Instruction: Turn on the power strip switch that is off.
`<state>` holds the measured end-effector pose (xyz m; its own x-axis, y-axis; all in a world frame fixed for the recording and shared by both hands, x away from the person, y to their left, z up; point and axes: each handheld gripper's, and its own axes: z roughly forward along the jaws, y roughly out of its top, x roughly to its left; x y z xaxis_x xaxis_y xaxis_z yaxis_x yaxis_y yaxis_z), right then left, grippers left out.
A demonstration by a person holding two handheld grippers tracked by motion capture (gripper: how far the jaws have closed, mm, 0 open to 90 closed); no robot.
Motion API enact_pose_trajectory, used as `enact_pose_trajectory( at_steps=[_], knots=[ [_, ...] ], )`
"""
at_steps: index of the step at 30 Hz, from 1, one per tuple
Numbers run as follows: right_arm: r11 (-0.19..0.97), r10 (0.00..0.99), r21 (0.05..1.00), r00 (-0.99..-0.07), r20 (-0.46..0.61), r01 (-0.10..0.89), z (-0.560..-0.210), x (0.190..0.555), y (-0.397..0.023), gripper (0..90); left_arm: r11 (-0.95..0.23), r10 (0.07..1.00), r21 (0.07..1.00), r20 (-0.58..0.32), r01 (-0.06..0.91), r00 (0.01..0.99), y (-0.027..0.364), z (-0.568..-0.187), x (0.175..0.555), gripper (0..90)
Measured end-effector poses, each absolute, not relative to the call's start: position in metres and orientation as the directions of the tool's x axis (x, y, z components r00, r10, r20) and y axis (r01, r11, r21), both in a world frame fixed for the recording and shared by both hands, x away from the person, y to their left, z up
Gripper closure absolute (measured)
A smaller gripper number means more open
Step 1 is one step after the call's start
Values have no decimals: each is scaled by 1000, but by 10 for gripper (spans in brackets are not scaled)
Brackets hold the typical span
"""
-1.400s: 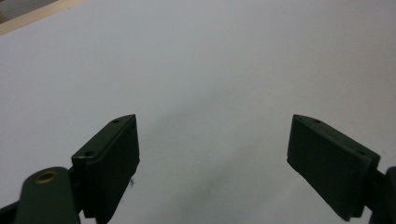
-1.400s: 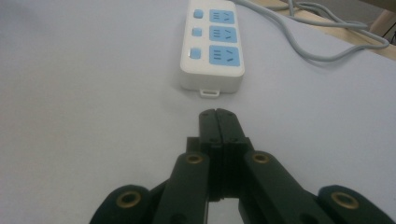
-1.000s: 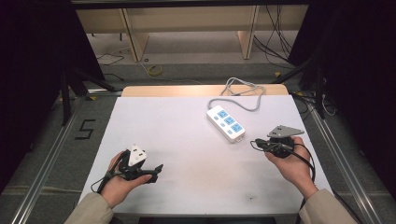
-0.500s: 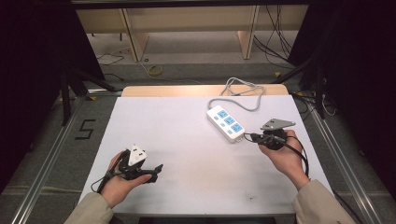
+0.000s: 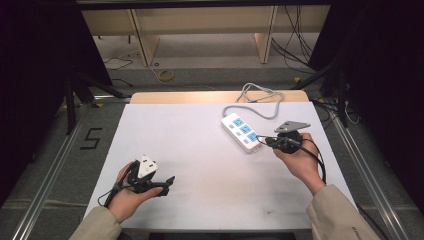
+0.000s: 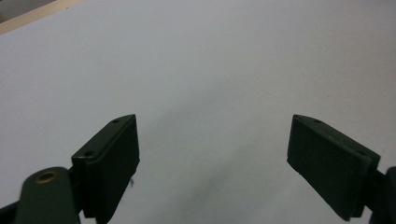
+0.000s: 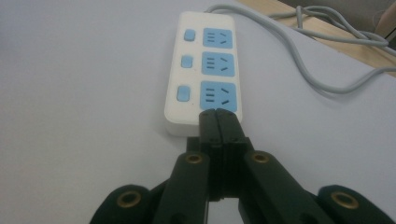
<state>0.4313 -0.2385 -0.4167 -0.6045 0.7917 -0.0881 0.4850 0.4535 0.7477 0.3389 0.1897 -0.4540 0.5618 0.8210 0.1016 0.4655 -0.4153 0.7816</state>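
High view: white table (image 5: 200, 150), big bare sheet w/ wood edge at far side. White power strip (image 5: 240, 131) w/ blue sockets lies far right of centre, grey cord (image 5: 260, 97) looping off past far edge. Right gripper (image 5: 263, 140) held at strip's near end, jaws pressed together w/ nothing between, tips at nearest socket (image 7: 218, 96). Left gripper (image 5: 168, 181) near front-left, jaws spread wide over bare table, gripping nothing.
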Motion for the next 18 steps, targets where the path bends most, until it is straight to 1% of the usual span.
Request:
enact_pose_trajectory(
  at_steps=[13,18],
  knots=[
    [466,793,737,-601,-103,490,-412,454,-228,900,-418,823,777,104,471,558,191,-456,339,166],
    [480,783,725,-614,-100,494,-413,464,-221,900,-414,826,776,101,476,554,192,-456,338,166]
  ],
)
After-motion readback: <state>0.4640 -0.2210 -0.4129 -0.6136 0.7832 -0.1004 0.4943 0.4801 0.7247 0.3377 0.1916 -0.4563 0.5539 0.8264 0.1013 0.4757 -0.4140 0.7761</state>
